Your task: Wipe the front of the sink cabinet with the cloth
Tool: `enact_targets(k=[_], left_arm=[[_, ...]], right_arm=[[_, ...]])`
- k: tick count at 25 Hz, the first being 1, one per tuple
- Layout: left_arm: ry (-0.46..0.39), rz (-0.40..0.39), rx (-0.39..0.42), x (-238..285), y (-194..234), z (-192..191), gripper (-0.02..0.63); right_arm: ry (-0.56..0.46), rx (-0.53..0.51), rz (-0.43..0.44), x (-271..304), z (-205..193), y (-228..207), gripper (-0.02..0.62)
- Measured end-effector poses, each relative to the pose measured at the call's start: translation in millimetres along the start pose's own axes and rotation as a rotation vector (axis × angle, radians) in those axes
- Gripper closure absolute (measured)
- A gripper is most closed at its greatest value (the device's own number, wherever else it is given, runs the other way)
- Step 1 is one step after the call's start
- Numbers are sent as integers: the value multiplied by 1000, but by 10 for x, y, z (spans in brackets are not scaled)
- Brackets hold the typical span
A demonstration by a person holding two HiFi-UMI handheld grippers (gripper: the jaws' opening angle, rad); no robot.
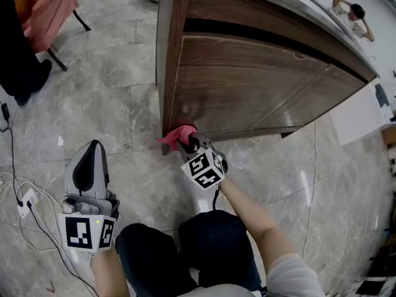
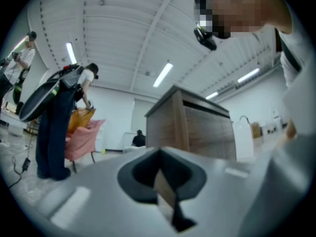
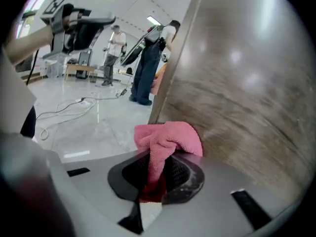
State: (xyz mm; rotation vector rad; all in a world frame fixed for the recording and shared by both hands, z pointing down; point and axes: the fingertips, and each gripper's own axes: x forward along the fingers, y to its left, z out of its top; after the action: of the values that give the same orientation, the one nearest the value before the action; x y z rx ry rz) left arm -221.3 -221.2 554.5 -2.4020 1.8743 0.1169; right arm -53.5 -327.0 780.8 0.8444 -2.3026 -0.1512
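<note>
Presumably the cloth [image 3: 170, 137] is light, soft and limp. It should bunch and drag on wood, so grip it by a gathered fold and leave a pad free. The right tool [image 3: 157, 177] is clamped on such a fold, with the pink pad against the lower left corner of the cabinet [image 1: 260, 91] front. The left tool [image 1: 86, 166] is closed and empty, well apart from the cabinet.
</note>
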Motion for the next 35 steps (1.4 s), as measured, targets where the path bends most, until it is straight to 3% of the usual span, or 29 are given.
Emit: enact_targets(k=[8, 14, 18, 25, 35], left_arm=[[6, -50, 26, 381, -228, 83, 601], [16, -107, -22, 616, -454, 509, 601], [32, -145, -37, 701, -604, 830, 601], [54, -167, -55, 742, -754, 1710, 601], [53, -199, -61, 687, -889, 3298, 601]], right_arm=[[-129, 172, -97, -516, 238, -487, 549], [-199, 261, -247, -1121, 590, -859, 549], [-209, 260, -268, -1485, 837, -936, 549], [-245, 399, -294, -2358, 1453, -1208, 549], [-252, 481, -395, -3755, 2409, -1590, 549]])
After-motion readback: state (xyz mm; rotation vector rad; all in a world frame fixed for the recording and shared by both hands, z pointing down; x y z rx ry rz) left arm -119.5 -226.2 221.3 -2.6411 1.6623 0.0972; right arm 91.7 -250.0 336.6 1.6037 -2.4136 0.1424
